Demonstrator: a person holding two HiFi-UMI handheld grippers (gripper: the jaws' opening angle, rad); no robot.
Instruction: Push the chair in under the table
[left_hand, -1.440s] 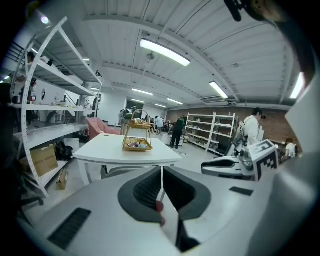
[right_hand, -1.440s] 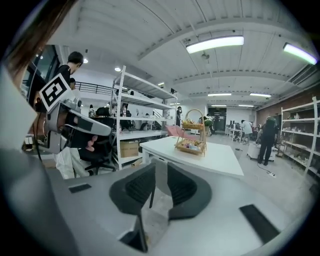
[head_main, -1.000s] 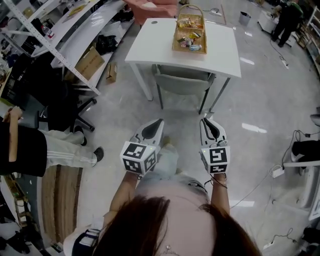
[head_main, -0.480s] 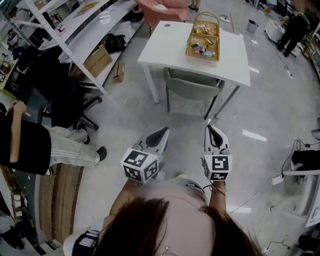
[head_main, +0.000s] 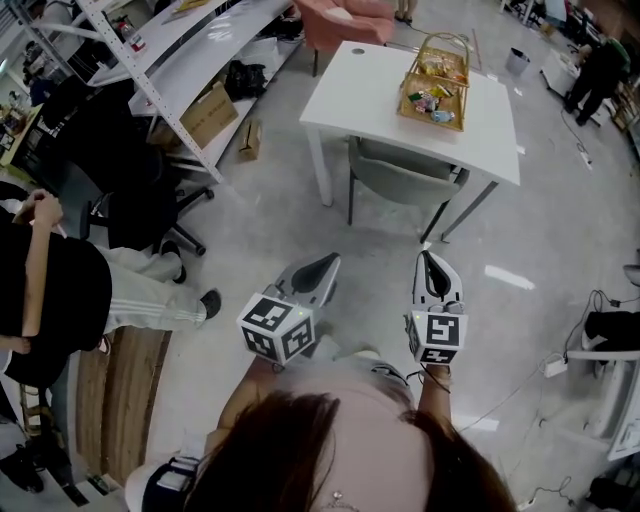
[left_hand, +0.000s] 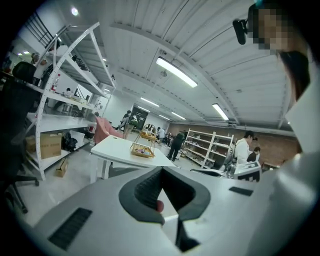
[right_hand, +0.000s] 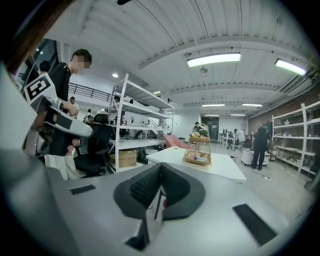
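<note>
The chair (head_main: 405, 180) at twelve o'clock, under the table (head_main: 360, 90), looks stiff and light, likely best pushed at its backrest top; left gripper (head_main: 322, 265) and right gripper (head_main: 431, 262) closed, empty.

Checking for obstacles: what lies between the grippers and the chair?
Only bare floor, in the head view, between the left gripper, the right gripper and the chair.

White counter (head_main: 380, 95), grey-green chair (head_main: 400, 182), tan wicker basket (head_main: 437, 88) — my left gripper (head_main: 322, 264) and right gripper (head_main: 429, 258) are pale grey, black-padded at the jaws, patterned with black-and-white squares.
</note>
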